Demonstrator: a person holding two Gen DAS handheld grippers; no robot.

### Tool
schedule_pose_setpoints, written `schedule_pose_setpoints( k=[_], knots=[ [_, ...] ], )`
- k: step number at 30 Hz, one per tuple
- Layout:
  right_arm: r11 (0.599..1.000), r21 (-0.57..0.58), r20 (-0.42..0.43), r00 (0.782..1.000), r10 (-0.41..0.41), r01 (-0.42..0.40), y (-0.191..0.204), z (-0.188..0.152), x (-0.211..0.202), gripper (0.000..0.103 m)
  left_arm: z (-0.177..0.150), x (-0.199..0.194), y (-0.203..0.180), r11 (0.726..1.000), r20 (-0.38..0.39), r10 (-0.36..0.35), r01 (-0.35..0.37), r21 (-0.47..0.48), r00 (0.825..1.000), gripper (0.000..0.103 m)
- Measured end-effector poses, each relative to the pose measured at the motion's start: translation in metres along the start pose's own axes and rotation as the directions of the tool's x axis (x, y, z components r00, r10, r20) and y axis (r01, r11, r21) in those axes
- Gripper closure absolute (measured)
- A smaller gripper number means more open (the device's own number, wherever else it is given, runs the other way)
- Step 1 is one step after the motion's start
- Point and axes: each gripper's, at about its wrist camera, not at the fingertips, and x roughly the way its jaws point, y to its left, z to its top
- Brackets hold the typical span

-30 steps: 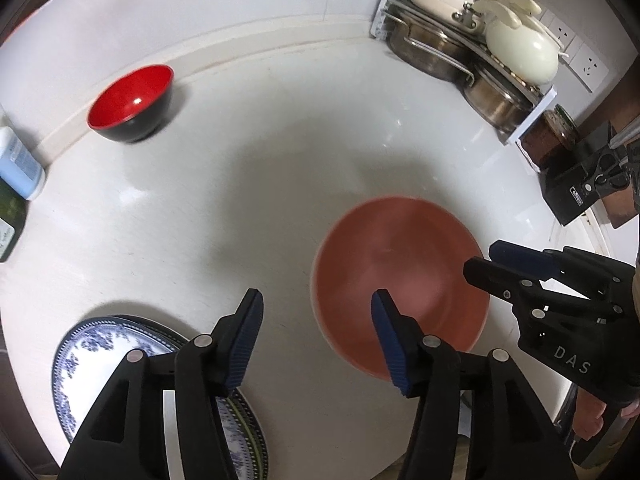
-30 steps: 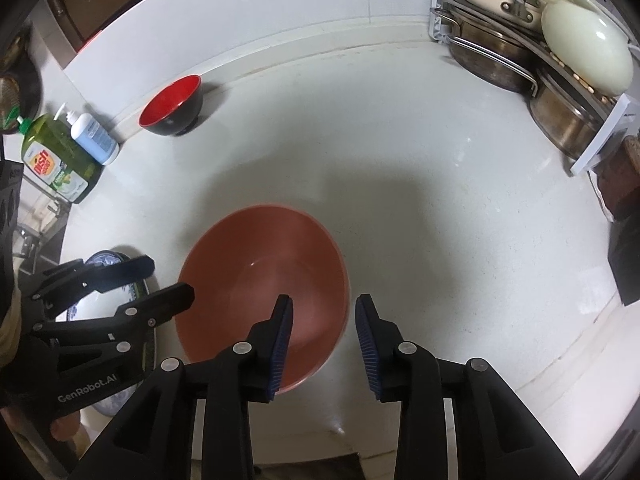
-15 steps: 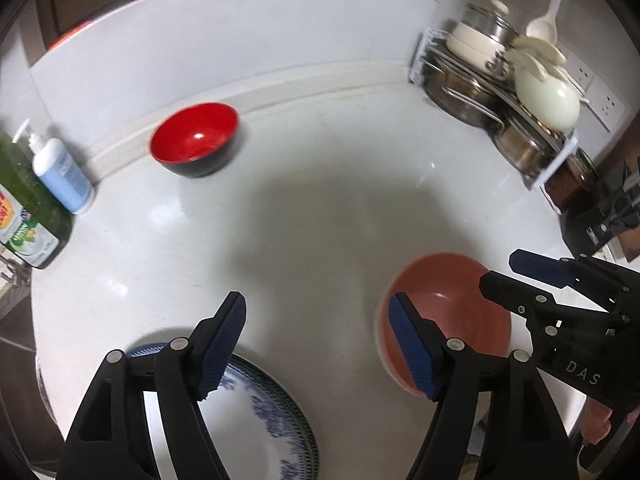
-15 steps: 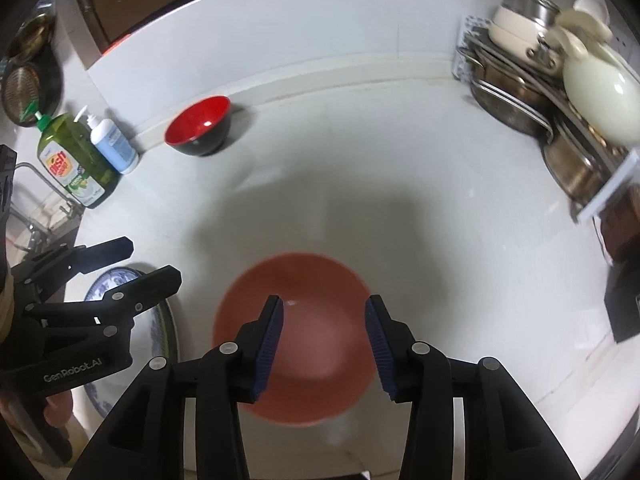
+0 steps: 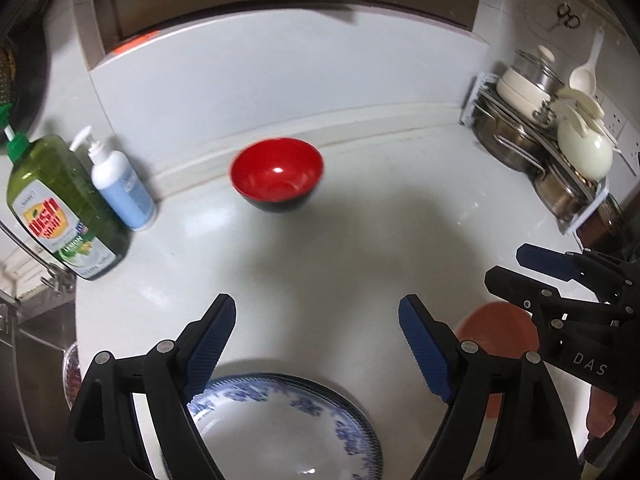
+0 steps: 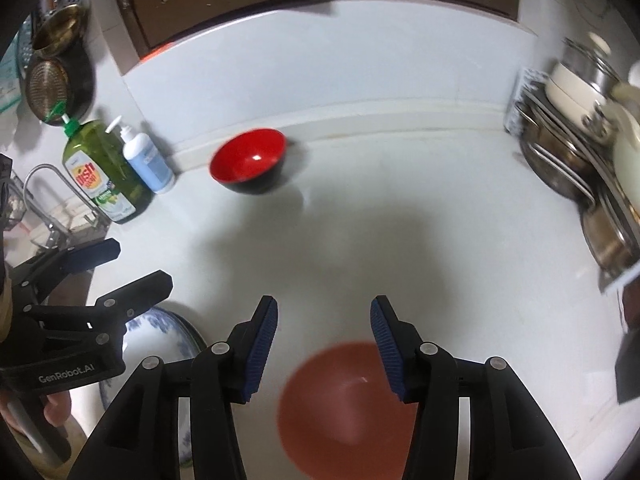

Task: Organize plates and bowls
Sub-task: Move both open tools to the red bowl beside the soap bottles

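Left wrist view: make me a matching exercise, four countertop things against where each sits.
Things:
1. red bowl
2. blue-patterned plate
3. green dish soap bottle
4. terracotta bowl

Places:
A. at the bottom edge, below the left gripper, whose jaws are opening with nothing between them
B. far left, beside the white pump bottle
C. near the back wall, mid-counter
D. lower right, partly hidden behind the right gripper

Pairs: 1-C, 2-A, 3-B, 4-D
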Motion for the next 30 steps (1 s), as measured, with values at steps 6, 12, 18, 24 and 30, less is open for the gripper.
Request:
schedule_pose_setpoints(
  k=[6,12,18,24,30],
  knots=[
    [0.999,-0.033,0.032,0.999,0.025,-0.024,0.023,0.030,0.006,0.053,0.019,-0.006,0.025,0.999,0.033,0.043,-0.042,-0.013,0.999,0.019],
    [0.997,-0.050,0.024,0.998,0.052,-0.051,0.039,0.061,0.018,0.053,0.038,-0.001,0.047,0.997,0.049,0.072,-0.071,-0.021,0.996,0.019],
    [0.996,-0.066,0.005,0.999,0.053,-0.053,0.048,0.088,0.036,0.053,0.055,0.014,0.064,0.995,0.045,0.096,-0.095,-0.032,0.994,0.019],
    [0.995,-0.085,0.007,0.999,0.046,-0.046,0.057,0.111,0.055,0.053,0.073,0.035,0.080,0.995,0.033,0.082,-0.080,-0.059,0.996,0.019],
    [0.993,-0.108,-0.002,0.999,0.050,-0.050,0.066,0.127,0.078,0.053,0.086,0.058,0.092,0.994,0.028,0.093,-0.091,-0.057,0.995,0.019]
  ],
)
